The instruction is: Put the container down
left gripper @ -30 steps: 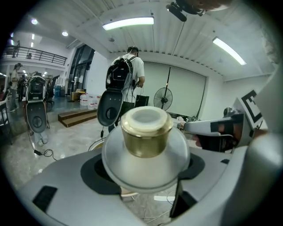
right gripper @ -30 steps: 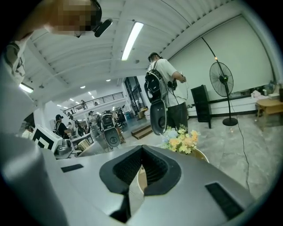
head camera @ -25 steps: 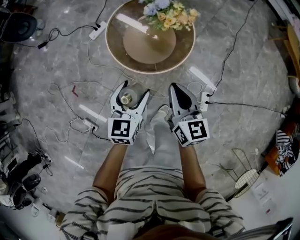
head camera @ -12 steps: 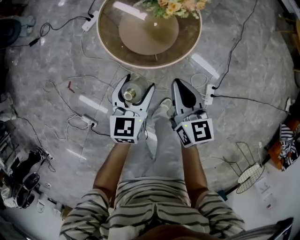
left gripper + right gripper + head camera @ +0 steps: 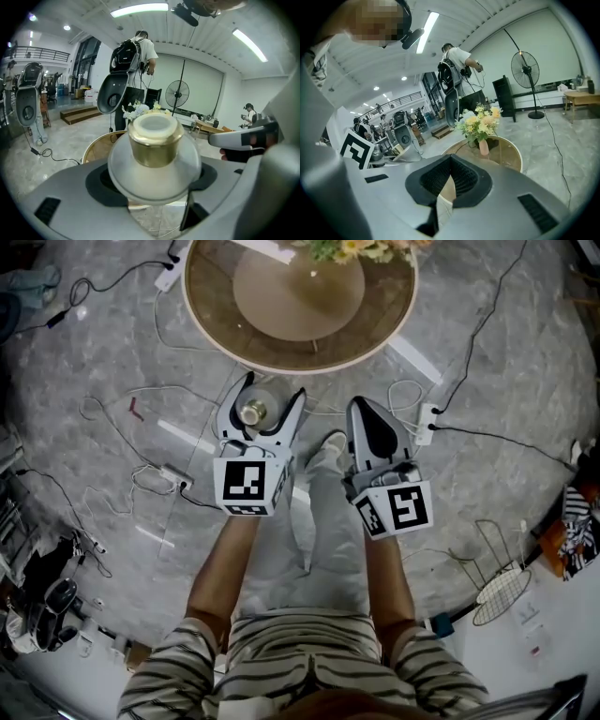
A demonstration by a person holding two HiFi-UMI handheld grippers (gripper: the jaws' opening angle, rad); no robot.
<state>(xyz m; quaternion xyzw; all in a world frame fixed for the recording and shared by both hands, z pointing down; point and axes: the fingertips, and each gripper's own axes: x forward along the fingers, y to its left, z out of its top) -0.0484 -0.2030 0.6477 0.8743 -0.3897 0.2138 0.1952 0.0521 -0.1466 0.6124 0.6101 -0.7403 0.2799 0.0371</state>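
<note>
In the head view my left gripper (image 5: 272, 390) is shut on a small frosted-glass container (image 5: 251, 413) with a gold cap. The left gripper view shows the container (image 5: 154, 154) upright, its round body pressed between both dark pads of my left gripper (image 5: 154, 180). My right gripper (image 5: 364, 409) is level with it on the right, jaws together and nothing in them; in its own view the right gripper (image 5: 449, 180) has its ribbed pads meeting. Just ahead of both grippers is a round glass-topped table (image 5: 281, 360).
A vase of flowers (image 5: 480, 123) stands on the table's (image 5: 511, 159) far side. Cables and a white power strip (image 5: 429, 418) lie on the grey marble floor around it. A person with a backpack (image 5: 133, 51) and a standing fan (image 5: 177, 96) are beyond the table.
Both grippers have come closer to the round table's near edge, which now lies just ahead of the fingertips. The container stays gripped in the left gripper; the right stays shut.
</note>
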